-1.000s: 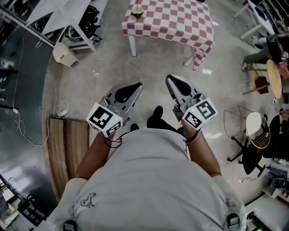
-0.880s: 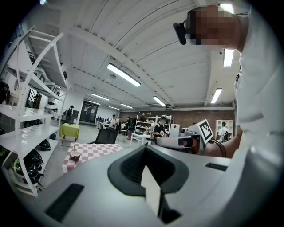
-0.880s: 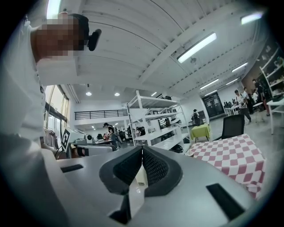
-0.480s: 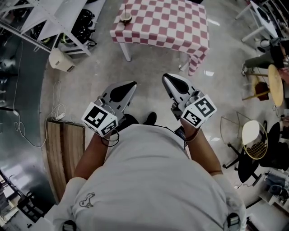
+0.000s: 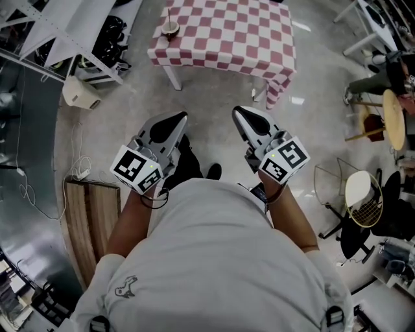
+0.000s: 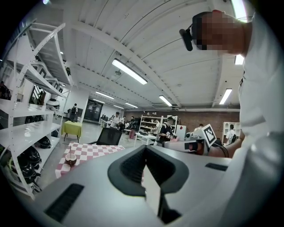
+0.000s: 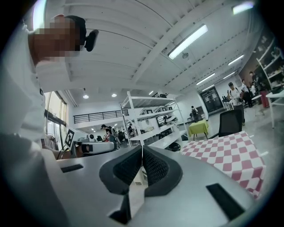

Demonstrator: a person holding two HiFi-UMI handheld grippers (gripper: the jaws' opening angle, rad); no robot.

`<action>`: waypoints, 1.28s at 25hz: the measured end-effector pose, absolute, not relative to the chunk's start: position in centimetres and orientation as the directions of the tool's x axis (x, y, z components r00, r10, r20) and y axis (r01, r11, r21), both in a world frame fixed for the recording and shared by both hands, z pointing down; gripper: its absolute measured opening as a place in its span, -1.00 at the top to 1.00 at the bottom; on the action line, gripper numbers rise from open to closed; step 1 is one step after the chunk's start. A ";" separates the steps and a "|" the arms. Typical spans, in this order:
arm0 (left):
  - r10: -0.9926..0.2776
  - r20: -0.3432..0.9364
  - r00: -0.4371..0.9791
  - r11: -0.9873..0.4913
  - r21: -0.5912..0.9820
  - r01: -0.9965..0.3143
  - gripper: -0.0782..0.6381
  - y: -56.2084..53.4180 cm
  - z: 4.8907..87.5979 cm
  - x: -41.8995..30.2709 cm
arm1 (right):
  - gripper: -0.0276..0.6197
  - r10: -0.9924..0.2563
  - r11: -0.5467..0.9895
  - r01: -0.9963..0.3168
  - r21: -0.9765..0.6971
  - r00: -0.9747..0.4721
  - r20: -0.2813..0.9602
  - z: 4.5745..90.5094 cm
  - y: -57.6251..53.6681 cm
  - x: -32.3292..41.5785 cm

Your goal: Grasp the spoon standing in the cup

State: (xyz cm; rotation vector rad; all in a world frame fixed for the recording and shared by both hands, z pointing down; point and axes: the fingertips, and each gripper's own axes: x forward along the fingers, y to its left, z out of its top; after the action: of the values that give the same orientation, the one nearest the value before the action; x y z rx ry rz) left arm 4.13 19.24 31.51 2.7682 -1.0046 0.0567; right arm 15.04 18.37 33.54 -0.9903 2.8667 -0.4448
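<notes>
A thin spoon (image 5: 168, 15) stands upright, handle up, in a small brown round cup (image 5: 170, 28) on the red-and-white checked desk's (image 5: 233, 32) left corner. The left claw (image 5: 175, 122) and right claw (image 5: 242, 117) are both pressed together and empty, well short of that desk.

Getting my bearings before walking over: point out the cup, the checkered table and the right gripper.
cup (image 5: 170, 28), head view, its mouth.
checkered table (image 5: 240, 32), head view, bare cloth.
right gripper (image 5: 238, 112), head view, tips of its jaws.
</notes>
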 end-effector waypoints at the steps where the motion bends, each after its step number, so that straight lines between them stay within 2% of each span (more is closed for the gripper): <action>1: -0.628 0.101 0.771 -0.752 0.173 -0.636 0.74 18.6 31.6 4.1 | 0.81 -0.613 0.749 -0.592 -0.297 -0.789 0.026 33.6 18.0 14.9; 7: -0.597 0.099 0.796 -0.774 0.189 -0.604 0.74 13.9 32.3 3.9 | 0.81 -0.628 0.729 -0.610 -0.312 -0.776 0.051 34.5 14.1 14.3; 14: -0.586 0.095 0.805 -0.778 0.212 -0.592 0.74 6.9 32.9 0.5 | 0.81 -0.635 0.717 -0.623 -0.311 -0.769 0.076 34.2 7.1 11.3; 27: -0.571 0.090 0.816 -0.780 0.253 -0.573 0.74 -2.8 32.5 -8.2 | 0.81 -0.663 0.684 -0.636 -0.356 -0.746 0.059 33.1 -3.8 5.3; 32: -0.612 0.086 0.787 -0.753 0.241 -0.612 0.74 -5.1 32.5 -12.9 | 0.81 -0.664 0.688 -0.639 -0.344 -0.745 0.058 32.8 -6.4 3.1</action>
State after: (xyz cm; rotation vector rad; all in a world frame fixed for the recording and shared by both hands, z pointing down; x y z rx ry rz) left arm -12.87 -5.08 32.53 2.7220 -0.9497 0.0023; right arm 3.12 -6.44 32.78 -1.0905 2.8201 -0.5330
